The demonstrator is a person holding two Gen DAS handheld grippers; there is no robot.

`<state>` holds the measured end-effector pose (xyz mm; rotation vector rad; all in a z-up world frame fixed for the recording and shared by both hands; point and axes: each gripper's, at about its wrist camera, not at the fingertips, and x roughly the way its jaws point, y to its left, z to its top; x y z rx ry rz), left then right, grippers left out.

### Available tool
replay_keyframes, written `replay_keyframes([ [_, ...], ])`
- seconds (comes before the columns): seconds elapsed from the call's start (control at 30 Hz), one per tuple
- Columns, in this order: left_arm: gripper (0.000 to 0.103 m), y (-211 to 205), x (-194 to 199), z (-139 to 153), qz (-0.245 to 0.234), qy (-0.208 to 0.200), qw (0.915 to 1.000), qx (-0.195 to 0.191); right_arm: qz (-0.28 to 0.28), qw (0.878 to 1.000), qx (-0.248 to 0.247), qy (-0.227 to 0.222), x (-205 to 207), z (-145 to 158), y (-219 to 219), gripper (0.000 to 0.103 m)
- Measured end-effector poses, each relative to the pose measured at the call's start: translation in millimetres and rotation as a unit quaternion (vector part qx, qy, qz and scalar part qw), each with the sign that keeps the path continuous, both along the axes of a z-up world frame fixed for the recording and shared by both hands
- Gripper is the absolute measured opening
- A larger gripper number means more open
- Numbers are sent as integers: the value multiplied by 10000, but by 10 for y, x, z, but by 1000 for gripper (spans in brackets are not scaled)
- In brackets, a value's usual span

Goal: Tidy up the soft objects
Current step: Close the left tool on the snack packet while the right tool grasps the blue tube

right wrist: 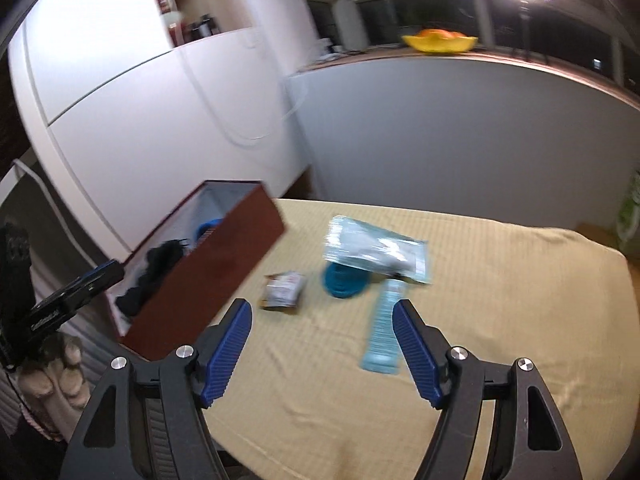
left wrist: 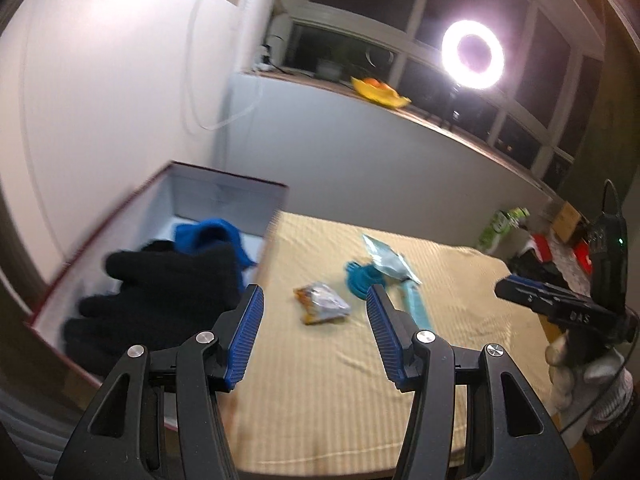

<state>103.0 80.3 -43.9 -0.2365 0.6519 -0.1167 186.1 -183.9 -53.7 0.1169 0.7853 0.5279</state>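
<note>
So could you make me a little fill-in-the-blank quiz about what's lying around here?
1. The black gloves lie inside the red ____.
2. Both the left gripper and the right gripper have their jaws ____.
3. The tablecloth is coloured ____.
4. The teal disc lies partly under a pale ____.

Missing words: box; open; yellow; packet

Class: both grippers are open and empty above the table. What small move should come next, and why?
Probably lower the right gripper onto the teal round item; its jaws are open and empty, the box already holds a black glove, and this piece lies on the cloth.
</note>
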Motion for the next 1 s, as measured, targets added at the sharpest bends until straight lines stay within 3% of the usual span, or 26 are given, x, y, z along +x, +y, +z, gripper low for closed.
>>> replay_keyframes([
  [0.1, 60, -183, 60, -101, -161, 122, 9998, 13, -107, 9999, -10, 93, 15, -81, -125, 69],
  [0.23, 60, -351, 183, -234, -324, 379, 9988, 32, -239, 9995, -168, 79, 48, -211, -179, 69],
  [0.33, 69, -449, 301, -331, -357, 513, 9979, 164, -287, 9993, -210, 77, 86, -316, -183, 69],
  [0.53, 69, -573, 576, -635, -181, 837, 9960, 247, -279, 9992, -200, 217, 269, -507, -96, 69],
  [0.67, 69, -688, 730, -812, -50, 869, 9944, 603, -256, 9979, -413, 426, 414, -638, 30, 69],
  [1.0, 69, -701, 1082, -992, 284, 1082, 9901, 847, -407, 9940, -545, 856, 777, -965, 161, 69],
])
